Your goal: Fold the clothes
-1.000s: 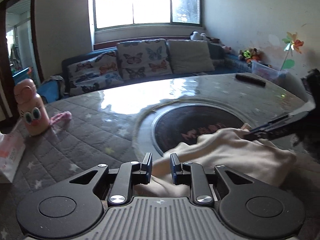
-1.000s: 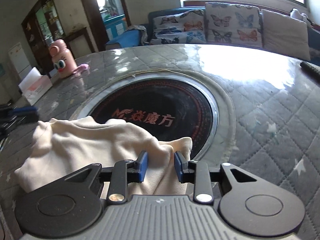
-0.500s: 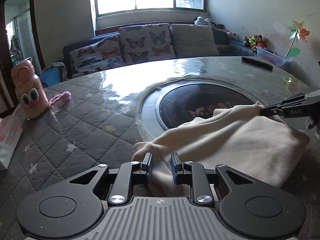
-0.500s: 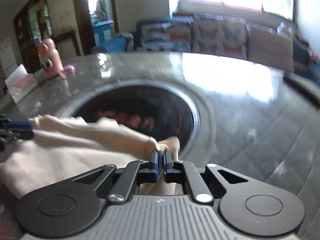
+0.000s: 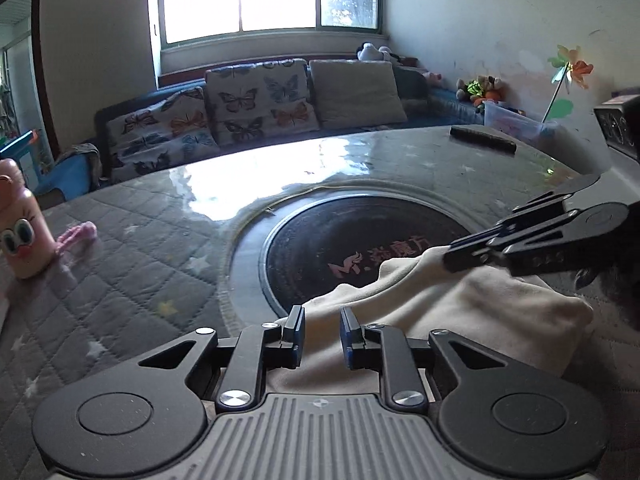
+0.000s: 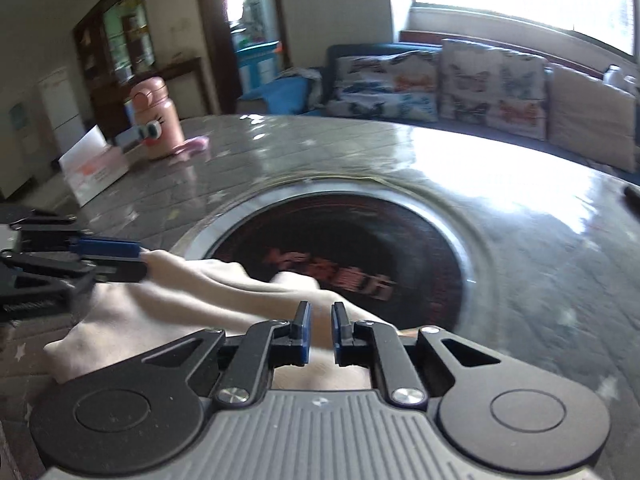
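Cloth [image 5: 460, 312], cream and bunched, is spread on the quilted counter [image 5: 132, 264] over the dark round inset [image 5: 352, 236]. Both claws, left [image 5: 320, 334] and right [image 6: 319, 332], are parted narrowly above it, gripping nothing. Pink bottle [image 6: 158, 124] and box [image 6: 94, 168] are set well apart.

Pink bottle [image 5: 18, 236] cut off at left frame edge. Cream garment [image 5: 460, 312] lower part hidden behind left gripper [image 5: 320, 336] body. Right-wrist view blurred (burner lettering [image 6: 332, 272] unreadable).

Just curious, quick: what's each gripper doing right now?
Left gripper: jaws open, cream cloth between them.
Right gripper: jaws slightly open, same cloth between them.
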The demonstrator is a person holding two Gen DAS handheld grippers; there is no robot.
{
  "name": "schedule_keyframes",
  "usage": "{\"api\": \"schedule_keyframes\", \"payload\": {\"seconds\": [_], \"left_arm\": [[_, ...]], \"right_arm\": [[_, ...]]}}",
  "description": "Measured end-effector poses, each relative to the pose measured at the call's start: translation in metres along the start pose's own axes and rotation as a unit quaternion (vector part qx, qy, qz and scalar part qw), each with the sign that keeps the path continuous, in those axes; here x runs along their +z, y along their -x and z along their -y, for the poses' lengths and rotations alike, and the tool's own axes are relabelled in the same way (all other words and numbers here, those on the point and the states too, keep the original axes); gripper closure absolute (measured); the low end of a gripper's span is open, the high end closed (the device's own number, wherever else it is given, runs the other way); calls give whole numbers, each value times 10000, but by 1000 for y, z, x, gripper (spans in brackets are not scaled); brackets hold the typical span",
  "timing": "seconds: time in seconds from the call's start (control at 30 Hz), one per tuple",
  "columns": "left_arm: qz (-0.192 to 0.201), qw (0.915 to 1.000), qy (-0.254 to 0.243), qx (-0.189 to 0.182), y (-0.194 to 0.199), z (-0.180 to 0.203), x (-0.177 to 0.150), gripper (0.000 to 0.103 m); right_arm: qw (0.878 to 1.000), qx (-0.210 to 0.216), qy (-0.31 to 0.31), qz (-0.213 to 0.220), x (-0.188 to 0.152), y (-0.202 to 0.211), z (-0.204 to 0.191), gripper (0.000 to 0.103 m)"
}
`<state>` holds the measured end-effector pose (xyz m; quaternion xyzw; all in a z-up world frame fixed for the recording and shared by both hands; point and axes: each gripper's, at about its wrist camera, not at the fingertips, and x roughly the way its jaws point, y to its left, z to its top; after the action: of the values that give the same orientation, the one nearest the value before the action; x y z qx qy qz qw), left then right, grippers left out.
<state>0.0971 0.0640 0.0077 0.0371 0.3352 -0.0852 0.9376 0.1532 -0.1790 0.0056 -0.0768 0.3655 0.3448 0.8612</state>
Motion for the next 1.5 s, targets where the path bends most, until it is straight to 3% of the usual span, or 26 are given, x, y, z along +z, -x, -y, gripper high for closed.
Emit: {"api": "schedule_keyframes", "payload": {"seconds": [0.27, 0.37, 0.63, 0.9, 1.13, 1.5], "left_arm": [[-235, 9990, 300, 214, -28, -10, -3, 80], [-113, 9992, 317, 203, -18, -8, -1, 80], [138, 9998, 75, -94, 19, 18, -5, 80], [79, 9995, -147, -263, 43, 43, -36, 80], [-21, 9997, 194, -143, 58, 31, -63, 80], [-171, 9987, 415, -235, 74, 19, -87, 80]], "right_arm": [[10000, 53, -19, -49, 2, -14, -5, 91], [9999, 73, -27, -68, 3, -20, -6, 85], [9999, 126, 92, -63, -11, 23, -11, 82], [9998, 51, 100, -138, -50, 54, -14, 81], [10000, -66, 33, 31, -71, 72, -10, 79], [9996, -240, -80, -138, -96, 80, -6, 77]]}}
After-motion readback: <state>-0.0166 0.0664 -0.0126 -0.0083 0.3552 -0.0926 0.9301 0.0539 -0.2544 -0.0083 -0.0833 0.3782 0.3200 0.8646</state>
